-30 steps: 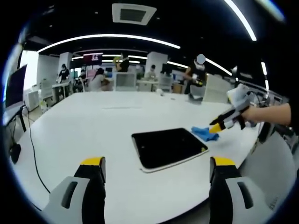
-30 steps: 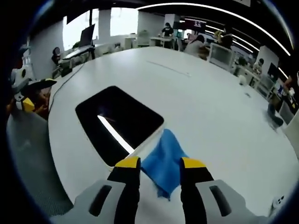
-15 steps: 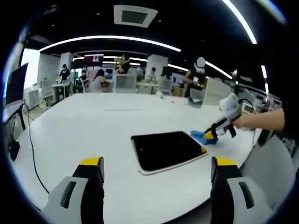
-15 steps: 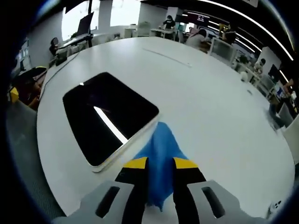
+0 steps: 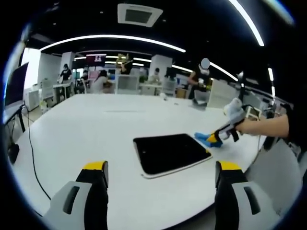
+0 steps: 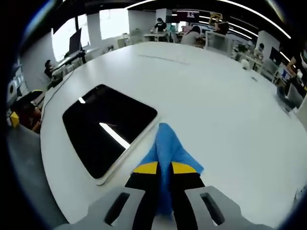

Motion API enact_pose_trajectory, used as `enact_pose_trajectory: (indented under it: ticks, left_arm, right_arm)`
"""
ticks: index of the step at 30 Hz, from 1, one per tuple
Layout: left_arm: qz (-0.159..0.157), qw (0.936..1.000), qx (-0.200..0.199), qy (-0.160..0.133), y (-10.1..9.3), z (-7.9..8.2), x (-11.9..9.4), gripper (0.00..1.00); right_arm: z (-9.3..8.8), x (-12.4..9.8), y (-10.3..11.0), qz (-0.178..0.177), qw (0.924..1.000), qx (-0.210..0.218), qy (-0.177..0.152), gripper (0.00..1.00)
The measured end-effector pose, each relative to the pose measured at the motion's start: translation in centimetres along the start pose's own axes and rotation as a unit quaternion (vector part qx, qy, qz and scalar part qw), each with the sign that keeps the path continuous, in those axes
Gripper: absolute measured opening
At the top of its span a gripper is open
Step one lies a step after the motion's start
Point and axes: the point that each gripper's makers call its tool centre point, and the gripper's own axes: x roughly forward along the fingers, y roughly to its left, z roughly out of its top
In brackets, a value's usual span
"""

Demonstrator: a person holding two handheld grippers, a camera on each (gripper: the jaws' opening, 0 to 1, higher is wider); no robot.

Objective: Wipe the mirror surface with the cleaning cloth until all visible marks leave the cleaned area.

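Left gripper view: left gripper (image 5: 160, 172) hangs above the near edge of the white table (image 5: 86, 129), jaws wide apart, nothing between them. Mirror (image 5: 170, 152) lies flat on the table ahead, dark glass w/ a pale rim, clear path to it. Just beyond its far right corner sits the blue cleaning cloth (image 5: 207, 139), w/ the right gripper (image 5: 214, 138) reaching in from the right, its yellow tips on the cloth; person's hand (image 5: 261, 126) behind it. A black cable (image 5: 33, 165) trails over the table's left side. Background: desks, monitors, several people, ceiling light strips; too small to tell details. Marks on the mirror can't be made out from here.

Right gripper view: right gripper (image 6: 164, 167) jaws pinched together on the cleaning cloth (image 6: 169, 149), which bunches up btwn the yellow tips and spreads ahead on the table (image 6: 220, 110). Cloth's left edge meets the mirror's (image 6: 106, 127) near corner; whether it overlaps the rim is unclear. Mirror's glass reflects a bright light strip; no marks discernible. Cloth's near part is hidden behind the jaws. Table's far end carries a faint thin line, can't tell what. People and desks beyond, blurred.
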Motion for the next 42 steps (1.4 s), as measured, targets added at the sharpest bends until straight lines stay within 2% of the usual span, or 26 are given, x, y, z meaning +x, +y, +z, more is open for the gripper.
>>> enact_pose_trajectory:
  ticks: [4,5,6,8,12,13,17,21,23,26,27,31,32,33,34,35,36,42]
  left_arm:
    - [0.001,1.0000,0.007,0.002,0.0,0.0,0.0,0.90]
    - [0.001,1.0000,0.006,0.001,0.0,0.0,0.0,0.91]
    - [0.000,1.0000,0.004,0.000,0.0,0.0,0.0,0.91]
    - [0.001,1.0000,0.004,-0.001,0.1,0.1,-0.1,0.91]
    - [-0.003,1.0000,0.004,-0.001,-0.1,0.1,0.0,0.91]
    - [-0.003,1.0000,0.004,0.000,-0.1,0.1,0.0,0.91]
    - [-0.003,1.0000,0.003,-0.001,-0.1,0.1,0.0,0.91]
    - [-0.004,1.0000,0.005,0.003,-0.1,0.0,0.0,0.91]
    - [-0.005,0.9999,0.008,0.008,-0.1,-0.2,0.0,0.90]
    - [-0.007,0.9999,0.010,0.010,-0.2,-0.2,0.0,0.90]
    - [-0.006,0.9999,0.009,0.010,-0.2,-0.2,0.0,0.90]
    - [-0.004,0.9998,0.015,0.014,-0.1,-0.3,0.0,0.90]
    - [-0.004,0.9997,0.017,0.015,-0.2,-0.3,0.1,0.90]
    - [-0.004,0.9998,0.018,0.012,-0.1,-0.3,0.1,0.90]
    - [-0.004,0.9998,0.017,0.009,-0.1,-0.2,0.1,0.91]
    - [-0.005,0.9998,0.015,0.007,-0.1,-0.1,0.1,0.91]
    - [-0.005,0.9998,0.015,0.008,-0.1,-0.1,0.1,0.91]
    - [-0.006,0.9999,0.014,0.006,-0.2,0.0,0.1,0.90]
  right_arm:
    - [0.2,0.0,0.2,-0.001,1.0000,-0.002,0.006,0.02]
    - [0.5,0.4,-0.4,0.003,1.0000,-0.001,0.005,0.02]
    - [0.7,0.5,0.0,0.019,0.9998,0.010,0.004,0.02]
    - [1.0,0.8,-0.1,0.022,0.9996,0.017,0.005,0.02]
    - [2.4,1.0,-0.5,0.028,0.9995,0.016,0.001,0.02]
    - [2.9,0.3,-0.3,0.028,0.9994,0.017,-0.006,0.02]
    - [5.1,0.6,-0.8,0.027,0.9994,0.016,-0.017,0.02]
    - [6.7,0.8,-0.3,0.005,0.9998,0.000,-0.020,0.02]
    - [7.1,1.7,-0.7,0.005,0.9999,0.003,-0.016,0.02]
    - [7.3,2.3,0.3,0.004,0.9999,0.004,-0.011,0.02]
    - [7.9,3.5,0.2,0.004,0.9999,0.004,-0.008,0.02]
    - [7.4,4.7,1.3,0.010,0.9999,-0.001,0.009,0.02]
    - [7.0,5.0,1.5,0.014,0.9996,0.004,0.022,0.02]
    - [5.9,5.7,1.4,0.017,0.9978,0.023,0.059,0.02]
    - [5.5,6.0,1.3,0.014,0.9976,0.017,0.066,0.02]
    - [6.5,5.6,1.5,0.013,0.9993,0.010,0.035,0.02]
    - [6.3,5.4,1.6,0.011,0.9984,0.037,0.041,0.02]
    - [6.3,5.3,1.7,0.023,0.9981,0.034,0.046,0.02]
